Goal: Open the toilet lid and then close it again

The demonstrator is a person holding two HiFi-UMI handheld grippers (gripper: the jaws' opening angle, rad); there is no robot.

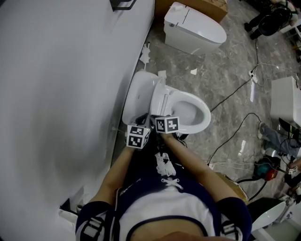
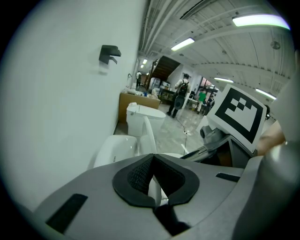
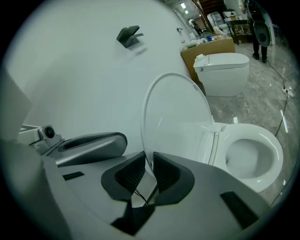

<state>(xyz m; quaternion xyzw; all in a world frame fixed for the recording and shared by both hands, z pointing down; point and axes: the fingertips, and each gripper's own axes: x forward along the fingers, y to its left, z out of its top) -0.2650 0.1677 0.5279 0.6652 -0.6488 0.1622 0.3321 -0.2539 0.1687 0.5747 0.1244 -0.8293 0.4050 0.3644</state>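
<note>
The white toilet (image 1: 188,110) stands against the wall with its lid (image 1: 138,94) raised upright. In the right gripper view the lid (image 3: 176,112) rises just ahead, and my right gripper (image 3: 149,159) is shut on its near rim, one pad on each face. The open seat and bowl (image 3: 253,154) lie to the right. My left gripper (image 2: 152,157) is beside it with its tips together; the lid's edge (image 2: 147,131) runs up just beyond them, and whether they touch it I cannot tell. Both marker cubes (image 1: 138,136) (image 1: 167,124) sit at the lid's near edge.
A grey wall (image 1: 56,94) runs along the left, with a dark hook (image 3: 127,35) on it. A second toilet (image 1: 193,28) and a cardboard box (image 1: 207,5) stand farther back. Cables (image 1: 235,89) trail over the marble floor, and a white unit (image 1: 284,101) stands at the right.
</note>
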